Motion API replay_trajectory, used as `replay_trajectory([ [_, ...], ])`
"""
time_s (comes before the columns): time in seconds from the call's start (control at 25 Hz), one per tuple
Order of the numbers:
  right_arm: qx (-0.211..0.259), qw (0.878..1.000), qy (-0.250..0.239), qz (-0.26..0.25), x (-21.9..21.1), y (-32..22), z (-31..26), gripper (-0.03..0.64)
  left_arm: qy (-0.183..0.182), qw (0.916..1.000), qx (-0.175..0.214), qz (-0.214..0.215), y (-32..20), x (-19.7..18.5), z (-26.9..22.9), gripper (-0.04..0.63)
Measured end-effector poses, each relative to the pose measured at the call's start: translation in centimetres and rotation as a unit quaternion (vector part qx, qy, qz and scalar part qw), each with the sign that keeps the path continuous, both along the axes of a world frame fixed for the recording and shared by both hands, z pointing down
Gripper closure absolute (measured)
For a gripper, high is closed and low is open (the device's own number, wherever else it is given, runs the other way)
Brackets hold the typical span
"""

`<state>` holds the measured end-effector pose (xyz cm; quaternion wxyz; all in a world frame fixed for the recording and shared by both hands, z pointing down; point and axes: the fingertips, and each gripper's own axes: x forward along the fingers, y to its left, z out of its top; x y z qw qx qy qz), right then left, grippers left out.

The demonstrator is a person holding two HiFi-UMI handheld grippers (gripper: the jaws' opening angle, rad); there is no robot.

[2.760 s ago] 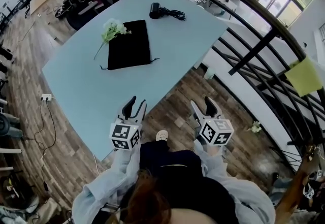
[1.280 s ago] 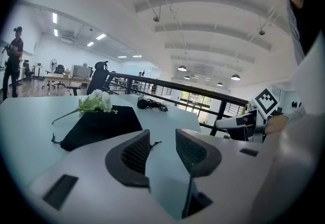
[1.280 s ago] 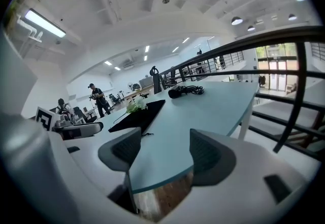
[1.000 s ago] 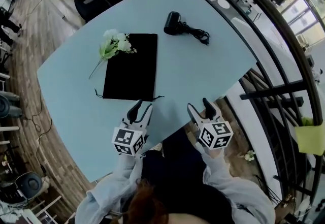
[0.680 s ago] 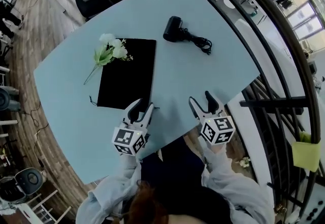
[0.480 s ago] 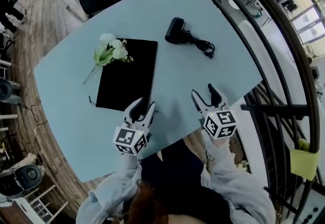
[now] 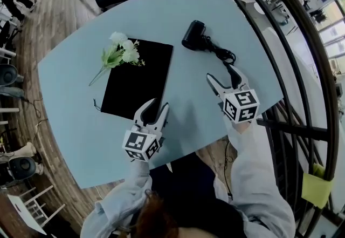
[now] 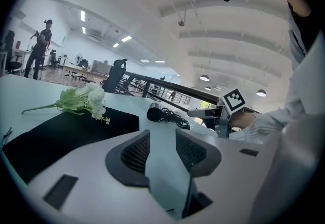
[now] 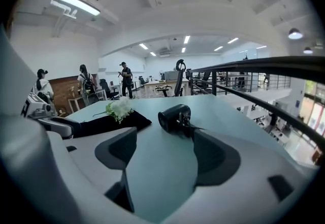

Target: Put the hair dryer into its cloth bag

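On the smooth pale-blue bench [image 7: 161,10]: flat black cloth bag [image 7: 137,83] at 9 o'clock, cylindrical black hair dryer [image 7: 193,35] at 1 o'clock, bare surface between. The left gripper [image 7: 154,108] is parted, the right gripper [image 7: 222,75] has just been opening; both are empty.

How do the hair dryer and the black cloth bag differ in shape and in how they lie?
The hair dryer is bulky and rounded, with a cord trailing from it; the cloth bag lies flat and rectangular. White flowers rest on the bag's far corner; nothing rests on the hair dryer. Both are black and lie apart on the pale blue table.

Flowers [image 7: 123,53] on cloth bag [image 7: 137,86], far-left corner; hair dryer [image 7: 193,35] right of it (well apart).
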<state>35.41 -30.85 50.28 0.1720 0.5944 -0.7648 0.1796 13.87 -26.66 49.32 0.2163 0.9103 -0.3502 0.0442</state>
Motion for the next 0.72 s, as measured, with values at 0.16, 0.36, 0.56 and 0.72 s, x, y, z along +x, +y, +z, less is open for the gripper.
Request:
replay_trajectory([
  [0.16,-0.02,0.998,0.031,-0.051,0.4,-3.4,0.7,0.239,-0.007,1.0,-0.005,-0.004,-0.7,0.4,0.9,0.44],
  [0.36,-0.063,0.988,0.088,-0.108,0.9,-7.3,3.1,0.212,-0.013,0.9997,-0.011,-0.018,-1.9,0.7,2.0,0.44],
  [0.56,-0.11,0.969,0.14,-0.17,1.1,-10.8,4.9,0.201,-0.011,0.9991,-0.016,-0.037,-3.0,1.1,2.3,0.44],
  [0.72,-0.158,0.953,0.158,-0.206,1.3,-12.5,6.8,0.2,-0.014,0.9983,-0.021,-0.052,-3.4,0.9,2.4,0.44],
])
